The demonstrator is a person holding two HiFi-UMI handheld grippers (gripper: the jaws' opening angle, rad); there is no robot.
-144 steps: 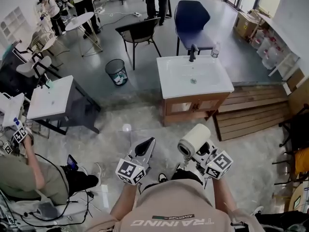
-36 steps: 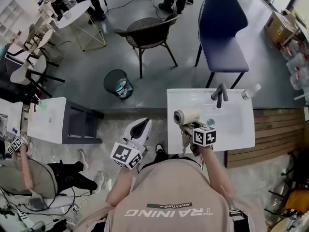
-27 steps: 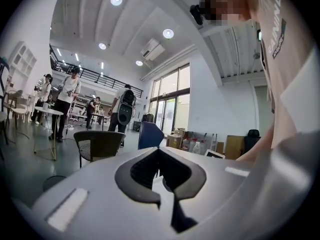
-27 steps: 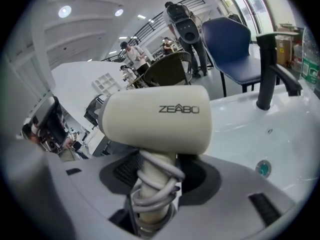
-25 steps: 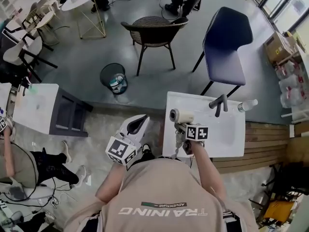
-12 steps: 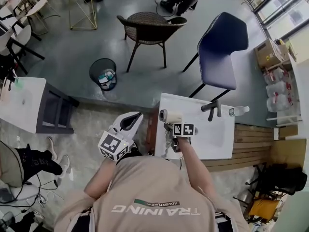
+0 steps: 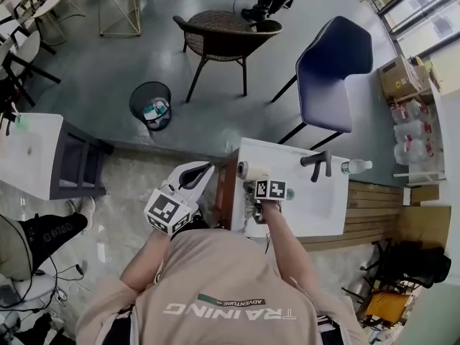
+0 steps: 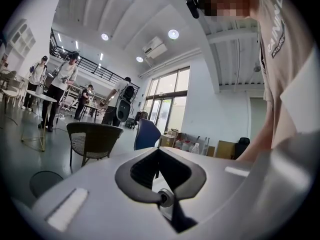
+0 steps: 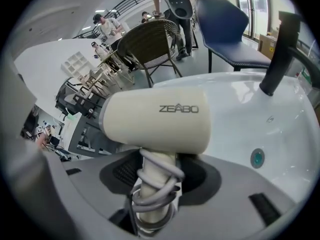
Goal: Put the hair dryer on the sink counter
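Hair dryer [image 7: 251, 171] brought over sink counter [image 7: 316, 210]; faucet [image 7: 316, 162], bottle [image 7: 356, 166] beyond.

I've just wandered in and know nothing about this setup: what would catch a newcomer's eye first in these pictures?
A cream hair dryer stands out first, gripped by its cord-wrapped handle in the right hand-held gripper over the white sink counter, near the counter's left edge in the head view. A black tap rises at the counter's far side, and a blue chair stands on the floor beyond.
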